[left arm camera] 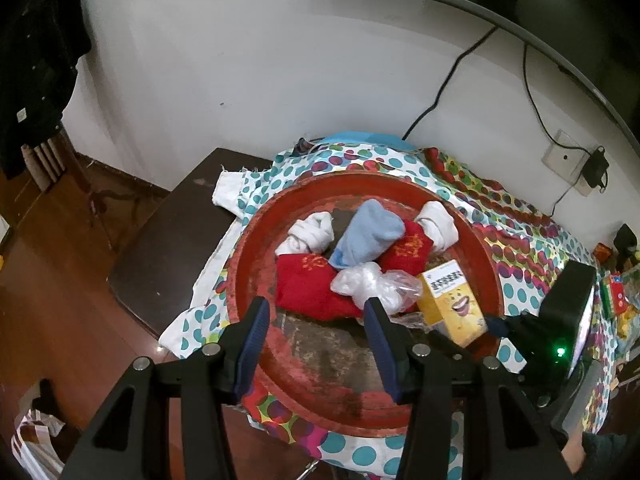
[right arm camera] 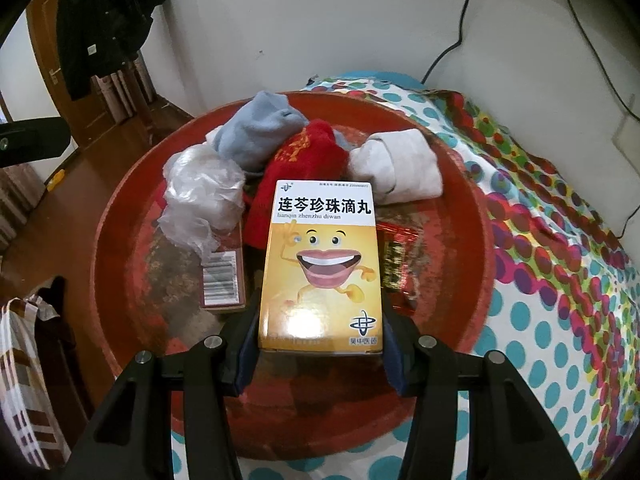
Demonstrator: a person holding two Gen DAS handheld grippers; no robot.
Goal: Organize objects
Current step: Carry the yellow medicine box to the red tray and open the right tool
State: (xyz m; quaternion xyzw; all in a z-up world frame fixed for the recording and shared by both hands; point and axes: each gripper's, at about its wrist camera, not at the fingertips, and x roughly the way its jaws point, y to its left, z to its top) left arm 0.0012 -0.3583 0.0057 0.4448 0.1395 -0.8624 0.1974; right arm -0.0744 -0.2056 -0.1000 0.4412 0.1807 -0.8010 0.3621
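Observation:
A round red tray [left arm camera: 492,276] [right arm camera: 132,248] holds rolled socks: a blue-grey one [left arm camera: 368,236] [right arm camera: 256,132], red ones [left arm camera: 304,284] [right arm camera: 304,168], white ones [left arm camera: 438,222] [right arm camera: 400,168], plus a crumpled clear plastic bag [left arm camera: 372,284] [right arm camera: 200,200]. My right gripper [right arm camera: 320,320] is shut on a yellow medicine box [right arm camera: 320,264] with a smiling cartoon mouth, held over the tray; the box also shows in the left wrist view [left arm camera: 452,300]. My left gripper [left arm camera: 316,320] is open and empty above the tray's near part.
A brown box with a barcode [right arm camera: 224,280] and a red foil packet [right arm camera: 396,264] lie in the tray. The tray rests on a polka-dot cloth [left arm camera: 532,252] [right arm camera: 560,280] over a dark table [left arm camera: 168,248]. Cables hang on the wall behind [left arm camera: 448,76].

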